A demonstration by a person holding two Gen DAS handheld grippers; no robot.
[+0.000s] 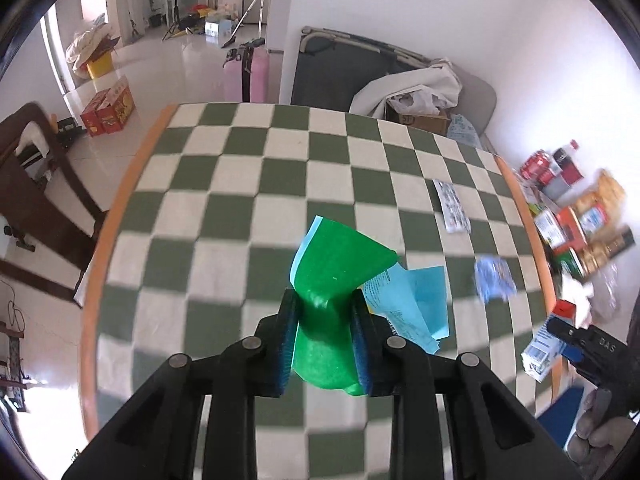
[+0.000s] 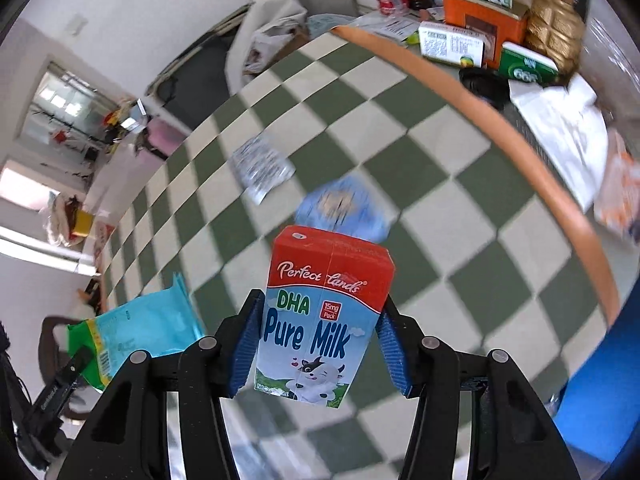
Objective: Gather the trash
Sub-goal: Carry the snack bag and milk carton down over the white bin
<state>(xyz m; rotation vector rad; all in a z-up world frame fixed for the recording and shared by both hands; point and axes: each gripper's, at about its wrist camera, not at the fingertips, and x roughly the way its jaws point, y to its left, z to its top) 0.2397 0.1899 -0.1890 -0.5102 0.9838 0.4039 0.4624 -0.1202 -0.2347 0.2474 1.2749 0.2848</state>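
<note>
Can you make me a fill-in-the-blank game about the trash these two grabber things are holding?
1. The right gripper is shut on a carton of pure ____.
2. The wrapper pinched in the left gripper is mostly ____.
3. The tablecloth has green and white ____.

Missing words: milk; green; checks

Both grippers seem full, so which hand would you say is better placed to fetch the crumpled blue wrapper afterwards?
Probably the right: its gripper, shut on the milk carton, has the blue wrapper just ahead. The left gripper grips a green packet, farther away.
</note>
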